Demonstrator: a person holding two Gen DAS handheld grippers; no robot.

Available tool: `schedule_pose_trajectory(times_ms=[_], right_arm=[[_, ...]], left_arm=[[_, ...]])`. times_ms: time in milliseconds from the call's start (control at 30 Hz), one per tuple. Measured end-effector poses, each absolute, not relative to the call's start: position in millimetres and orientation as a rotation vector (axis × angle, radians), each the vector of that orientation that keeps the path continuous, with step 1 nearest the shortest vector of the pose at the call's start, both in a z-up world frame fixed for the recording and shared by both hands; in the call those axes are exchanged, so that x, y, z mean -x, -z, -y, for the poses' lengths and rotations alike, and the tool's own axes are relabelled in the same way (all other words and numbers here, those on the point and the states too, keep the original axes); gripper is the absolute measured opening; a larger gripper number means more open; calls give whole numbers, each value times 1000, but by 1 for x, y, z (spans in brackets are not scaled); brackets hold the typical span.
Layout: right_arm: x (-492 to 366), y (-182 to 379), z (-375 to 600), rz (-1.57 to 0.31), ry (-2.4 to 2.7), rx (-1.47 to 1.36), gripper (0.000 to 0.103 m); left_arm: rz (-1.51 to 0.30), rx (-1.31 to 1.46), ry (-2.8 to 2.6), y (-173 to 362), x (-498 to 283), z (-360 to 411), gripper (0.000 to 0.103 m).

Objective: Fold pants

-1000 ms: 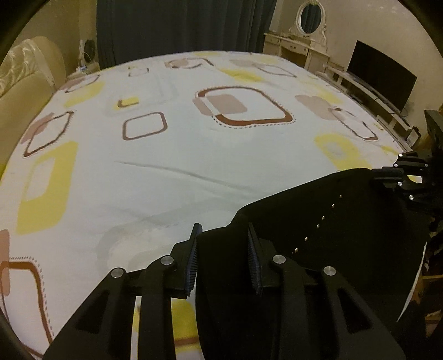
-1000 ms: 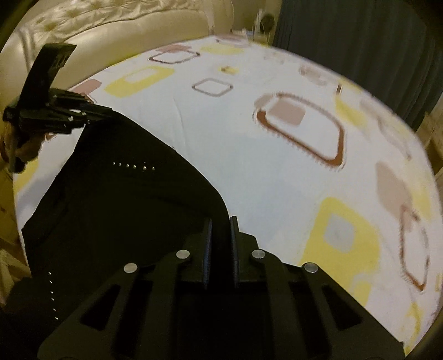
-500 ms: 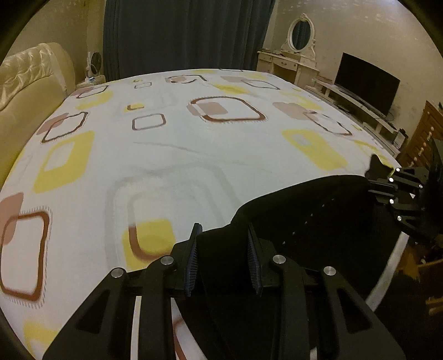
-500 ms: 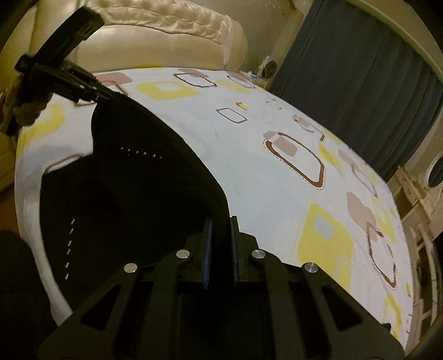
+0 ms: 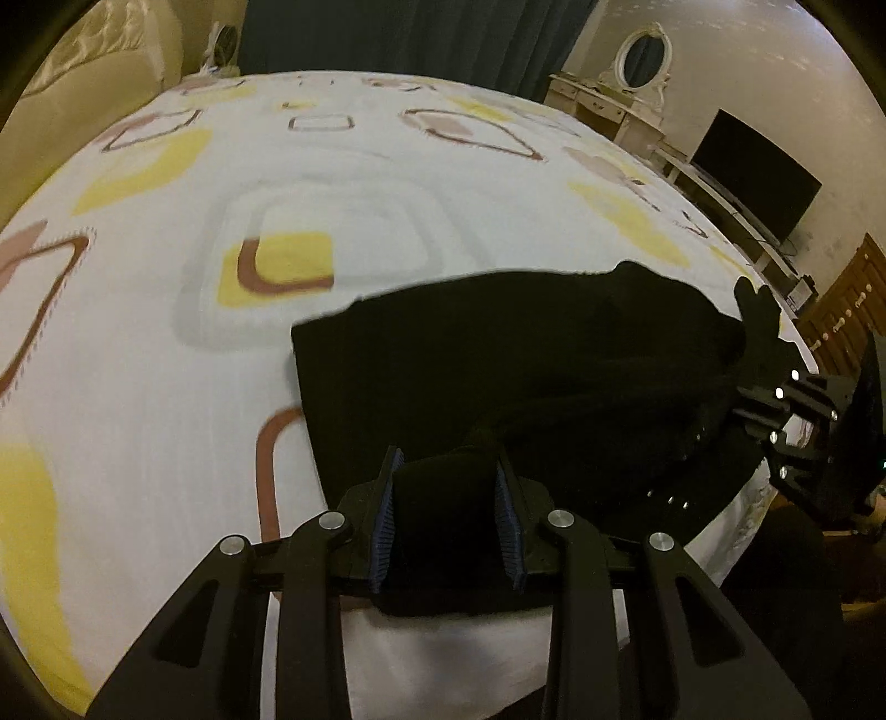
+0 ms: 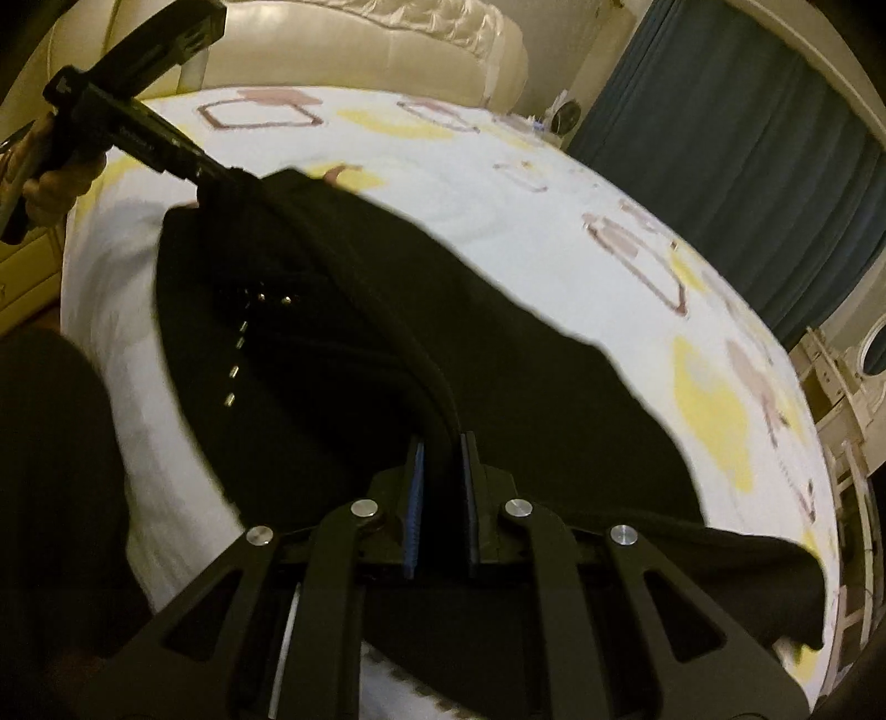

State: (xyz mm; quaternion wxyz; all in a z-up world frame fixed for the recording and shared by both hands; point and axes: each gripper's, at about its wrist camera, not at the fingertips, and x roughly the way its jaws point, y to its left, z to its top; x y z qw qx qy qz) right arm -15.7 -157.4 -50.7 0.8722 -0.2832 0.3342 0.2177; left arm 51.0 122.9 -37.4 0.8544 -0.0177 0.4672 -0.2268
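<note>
Black pants with rows of small metal studs lie spread on the near part of the bed; they also show in the right wrist view. My left gripper is shut on a bunched edge of the pants at one end. My right gripper is shut on the other end, gripping a thick seam. Each gripper is seen from the other's view: the right one at the far right, the left one at the upper left.
The bed has a white sheet with yellow and brown square patterns. A cream headboard, dark curtains, a TV and a white vanity with mirror surround it. The bed's near edge runs under both grippers.
Both grippers have pulled back toward the bed's near edge with the pants. The far part of the pants has flipped over and now lies flat on the sheet.
</note>
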Motion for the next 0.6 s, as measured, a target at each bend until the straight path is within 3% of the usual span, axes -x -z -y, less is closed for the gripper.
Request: schedule_pose_trajectory(times_ms=[167, 367, 533, 600], right_arm=[[23, 54, 158, -721, -456, 562, 18], [42, 53, 161, -775, -510, 508, 37], [46, 38, 194, -860, -542, 292, 40], [43, 26, 223, -883, -521, 155, 47]], left_arm=[[-991, 75, 472, 41, -46, -132, 41], [-989, 77, 435, 35, -29, -154, 44], [-964, 102, 361, 19, -15, -176, 44], [-925, 97, 341, 3, -15, -175, 44]])
